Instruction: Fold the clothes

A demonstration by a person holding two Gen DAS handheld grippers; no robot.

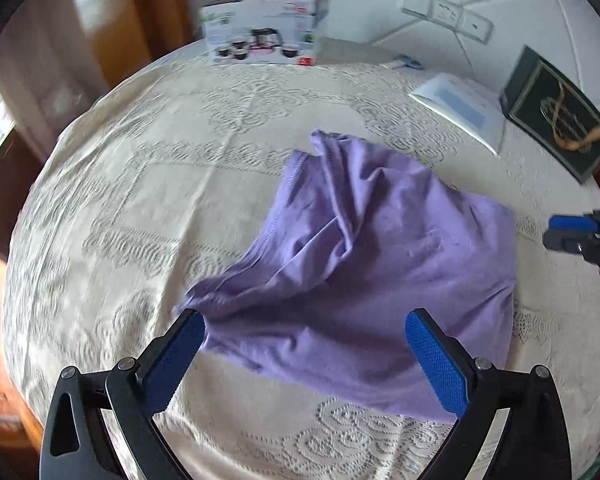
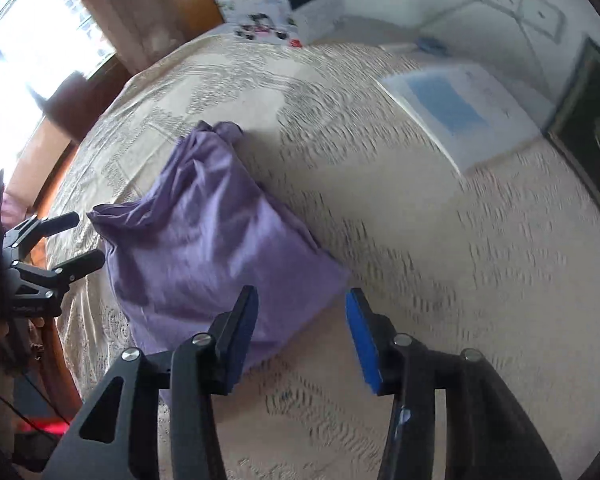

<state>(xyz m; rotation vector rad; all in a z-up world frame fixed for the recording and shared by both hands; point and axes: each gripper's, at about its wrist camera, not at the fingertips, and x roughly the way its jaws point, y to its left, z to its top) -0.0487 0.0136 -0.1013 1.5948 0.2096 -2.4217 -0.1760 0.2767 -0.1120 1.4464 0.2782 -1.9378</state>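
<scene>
A purple garment (image 1: 364,264) lies crumpled on the cream lace tablecloth (image 1: 160,208). My left gripper (image 1: 304,320) is open, its blue pads spread over the garment's near edge, holding nothing. The right gripper (image 1: 572,236) shows at the right edge of the left wrist view, beside the garment. In the right wrist view the garment (image 2: 212,248) lies to the left, and my right gripper (image 2: 302,296) is open and empty at its near right corner. The left gripper (image 2: 72,240) is open at the garment's left side.
A white teapot-set box (image 1: 264,28) stands at the table's far edge. A white and blue booklet (image 1: 460,108) and a dark framed picture (image 1: 560,116) lie at the far right. Wooden furniture (image 1: 32,80) and a bright window (image 2: 28,60) are to the left.
</scene>
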